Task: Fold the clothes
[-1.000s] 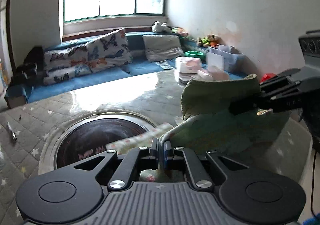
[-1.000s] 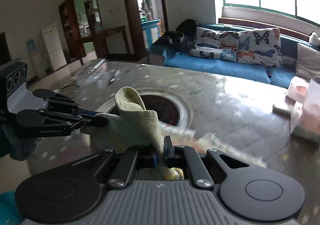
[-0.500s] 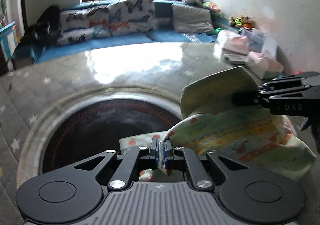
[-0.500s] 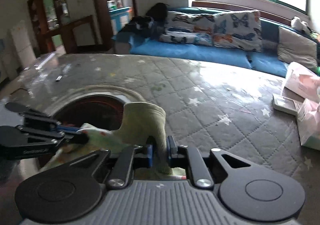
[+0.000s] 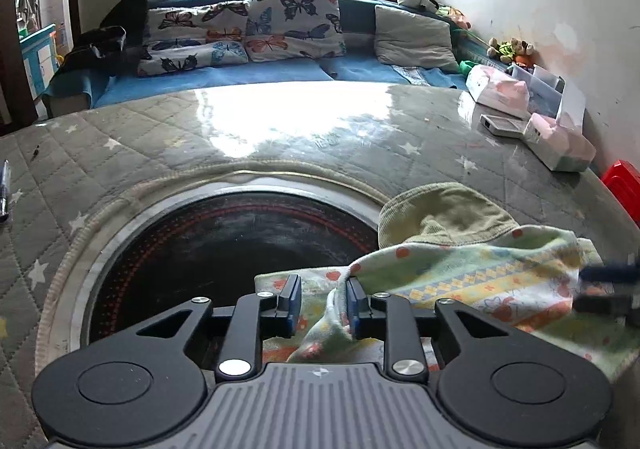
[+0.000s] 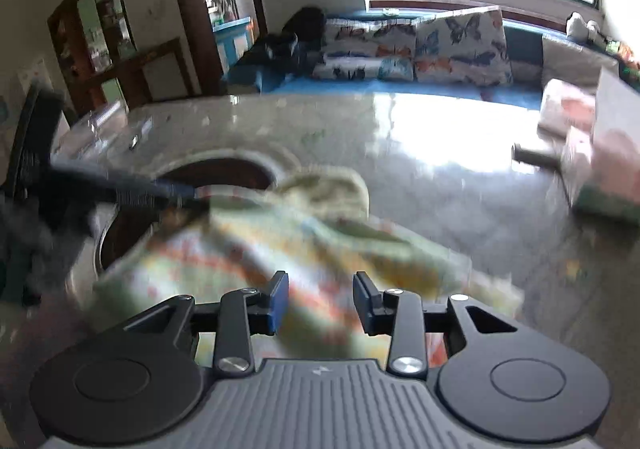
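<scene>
Left tool (image 5: 320, 303): we have just been opening it; jaws apart, a fold of the garment (image 5: 480, 281) resting against the right pad (image 5: 352, 299), unclamped.
Garment: on the bench (image 5: 280, 129), overlapping the right edge of the dark round inset (image 5: 224, 245).
Right tool (image 6: 320, 301): jaws just opened, apart over the garment.
Risk: we judge the fold could snag on withdrawal and undo itself.

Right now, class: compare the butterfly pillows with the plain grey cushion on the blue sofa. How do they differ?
1. The butterfly pillows carry a colourful print; the grey cushion is plain.
2. The pillows sit left of it, stacked in two rows; the cushion stands alone.
Both lean against the back of the blue sofa.
</scene>
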Motion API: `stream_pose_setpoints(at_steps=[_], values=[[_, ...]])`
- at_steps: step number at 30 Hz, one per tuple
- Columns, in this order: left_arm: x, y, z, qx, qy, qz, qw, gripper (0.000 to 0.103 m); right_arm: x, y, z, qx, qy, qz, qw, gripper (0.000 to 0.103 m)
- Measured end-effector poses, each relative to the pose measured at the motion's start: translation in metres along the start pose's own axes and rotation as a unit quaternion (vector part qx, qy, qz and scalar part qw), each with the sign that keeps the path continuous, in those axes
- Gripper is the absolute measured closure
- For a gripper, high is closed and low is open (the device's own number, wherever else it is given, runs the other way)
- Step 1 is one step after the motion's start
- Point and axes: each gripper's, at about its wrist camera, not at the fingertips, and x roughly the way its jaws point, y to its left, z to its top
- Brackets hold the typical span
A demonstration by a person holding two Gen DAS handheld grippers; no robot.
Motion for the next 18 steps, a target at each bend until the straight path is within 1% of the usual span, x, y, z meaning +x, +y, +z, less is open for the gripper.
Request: stream_pose_setpoints(at_steps=[4, 5, 6, 7, 10, 11, 14, 16, 18], values=[[-0.001, -0.002, 0.001, 0.004, -0.001, 0.006, 1.0, 0.076, 0.011, -0.027, -0.007, 0.039, 0.006, -0.021, 0.999, 0.068], [-0.001, -0.002, 0.001, 0.003, -0.001, 0.007, 1.0, 0.074, 0.014, -0.035, -0.005, 0.051, -0.001, -0.027, 0.998, 0.068], [-0.001, -0.001, 0.0, 0.003, 0.0, 0.009, 1.0, 0.074, 0.016, -0.043, -0.002, 0.064, -0.007, -0.03, 0.997, 0.073], [-0.001, -0.001, 0.0, 0.003, 0.0, 0.01, 0.9999, 0.074, 0.016, -0.048, 0.0, 0.077, -0.012, -0.033, 0.996, 0.074], [-0.005, 0.0, 0.002, 0.002, -0.006, 0.016, 0.9999, 0.072, 0.011, -0.051, 0.007, 0.083, -0.029, -0.062, 0.994, 0.073], [-0.006, 0.0, 0.003, 0.0, -0.009, 0.02, 0.9998, 0.072, 0.01, -0.049, 0.009, 0.078, -0.035, -0.062, 0.994, 0.073], [-0.01, 0.0, 0.009, -0.008, -0.021, 0.031, 0.9993, 0.073, 0.011, -0.042, 0.016, 0.066, -0.043, -0.042, 0.996, 0.073], [-0.013, 0.0, 0.013, -0.013, -0.03, 0.028, 0.9991, 0.073, 0.02, -0.035, 0.02, 0.053, -0.034, -0.025, 0.998, 0.073], [-0.015, -0.003, 0.016, -0.013, -0.034, 0.023, 0.9991, 0.074, 0.035, -0.028, 0.024, 0.041, -0.019, -0.02, 0.999, 0.073]])
